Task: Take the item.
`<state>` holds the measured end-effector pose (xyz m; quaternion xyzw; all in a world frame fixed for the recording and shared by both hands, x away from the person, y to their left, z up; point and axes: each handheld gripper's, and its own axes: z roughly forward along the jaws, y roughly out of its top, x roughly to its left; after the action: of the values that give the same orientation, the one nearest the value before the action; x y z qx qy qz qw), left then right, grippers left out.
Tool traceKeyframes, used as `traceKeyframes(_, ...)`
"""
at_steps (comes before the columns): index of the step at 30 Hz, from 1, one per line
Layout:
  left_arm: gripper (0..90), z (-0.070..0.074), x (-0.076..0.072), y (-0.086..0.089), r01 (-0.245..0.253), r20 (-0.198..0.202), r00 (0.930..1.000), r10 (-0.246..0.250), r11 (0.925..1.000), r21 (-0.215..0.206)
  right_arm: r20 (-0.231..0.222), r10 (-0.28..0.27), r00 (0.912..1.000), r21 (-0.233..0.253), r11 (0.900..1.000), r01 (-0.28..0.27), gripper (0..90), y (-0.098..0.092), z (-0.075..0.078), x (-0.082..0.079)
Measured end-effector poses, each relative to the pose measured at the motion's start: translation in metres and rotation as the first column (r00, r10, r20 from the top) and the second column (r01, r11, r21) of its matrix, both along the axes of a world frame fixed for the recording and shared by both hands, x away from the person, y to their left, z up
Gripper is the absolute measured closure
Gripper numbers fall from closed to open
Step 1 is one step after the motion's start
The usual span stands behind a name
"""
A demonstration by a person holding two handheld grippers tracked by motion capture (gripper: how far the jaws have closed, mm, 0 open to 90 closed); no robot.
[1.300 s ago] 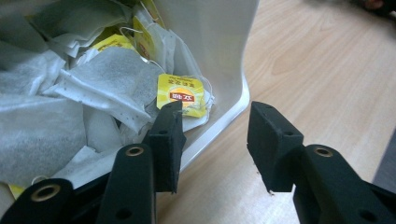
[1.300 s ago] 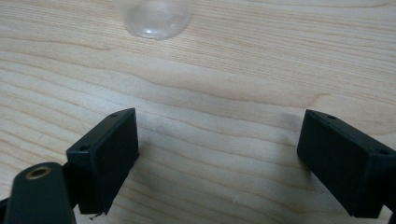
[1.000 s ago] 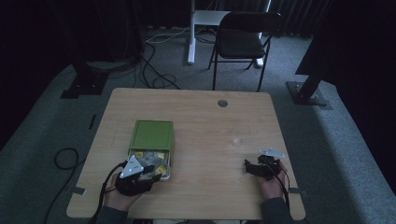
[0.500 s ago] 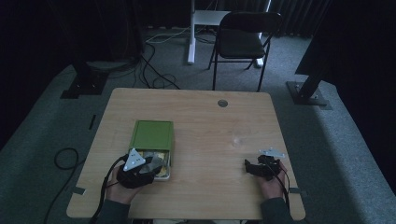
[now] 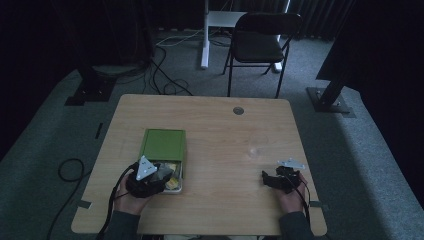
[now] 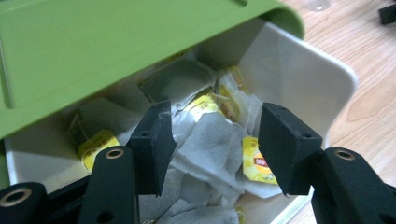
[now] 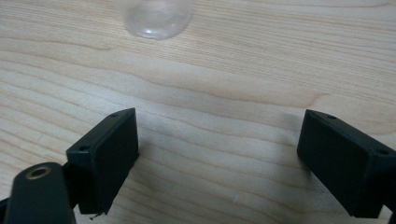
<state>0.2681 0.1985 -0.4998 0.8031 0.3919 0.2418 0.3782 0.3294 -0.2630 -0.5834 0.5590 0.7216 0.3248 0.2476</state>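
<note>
— Paper, mostly: we see a heap of tea bags (image 6: pixel 210 144) in the white drawer (image 6: pixel 299 79) pulled out from under the green box (image 5: pixel 164 145), at about eight o'clock on the table (image 5: pixel 225 130).

— And our left gripper (image 6: pixel 215 140)?

— Its jaws stand apart, poised over the heap, clamped on nothing. One pale bag lies right between them.

— How do we expect the bags to handle?

— Light, soft and limp, we judge. They should crumple rather than resist, and the strings may drag a neighbour along. We would pinch the middle of the topmost bag, or its yellow tag (image 6: pixel 257 163), and lift slowly.

— What about our right gripper (image 7: pixel 215 158)?

— Wide apart too, resting low over bare wood at about four o'clock. A clear glass (image 7: pixel 154 16) stands ahead of it, at its twelve.

— What do the views give us differently?

— From the high view we get the layout: box to the left, right gripper (image 5: pixel 275 179) well apart from it, and the glass (image 5: pixel 256 150) as a faint smudge. From the left gripper view we can tell the single bags, tags and drawer wall.
</note>
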Motion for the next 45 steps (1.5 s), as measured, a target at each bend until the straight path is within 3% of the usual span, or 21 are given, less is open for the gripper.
traceKeyframes(8, 48.4, -0.005, 0.001, 0.000, -0.024, -0.017, 0.9996, 0.024, 0.9995, 0.021, 0.000, 0.003, 1.0000, 0.000, 1.000, -0.003, 12.2, 0.000, 0.000, 0.000)
traceKeyframes(21, 56.7, -0.013, -0.002, 0.003, -0.025, -0.049, 0.9985, 0.026, 0.9995, 0.020, 0.000, 0.004, 1.0000, 0.000, 1.000, -0.004, 12.2, 0.000, 0.000, -0.001)
traceKeyframes(30, 70.1, -0.013, -0.006, 0.003, -0.028, -0.040, 0.9988, 0.029, 0.9991, 0.033, 0.000, 0.004, 1.0000, 0.000, 1.000, -0.004, 12.2, 0.000, 0.000, -0.001)
traceKeyframes(34, 81.3, -0.013, -0.007, 0.003, -0.025, -0.037, 0.9990, 0.026, 0.9990, 0.038, 0.000, 0.004, 1.0000, 0.000, 1.000, -0.004, 12.2, 0.000, 0.000, -0.001)
traceKeyframes(37, 82.9, -0.012, -0.008, 0.003, -0.016, -0.034, 0.9993, 0.018, 0.9991, 0.039, 0.000, 0.004, 1.0000, 0.000, 1.000, -0.004, 12.2, 0.000, 0.000, -0.001)
traceKeyframes(38, 87.1, -0.012, -0.009, 0.002, -0.010, -0.031, 0.9995, 0.011, 0.9991, 0.042, 0.000, 0.004, 1.0000, 0.000, 1.000, -0.004, 12.2, 0.000, 0.000, -0.001)
traceKeyframes(45, 89.1, -0.006, -0.013, 0.002, 0.006, -0.008, 1.0000, -0.006, 0.9998, 0.020, 0.000, 0.004, 1.0000, 0.000, 1.000, -0.004, 12.2, 0.000, 0.000, -0.001)
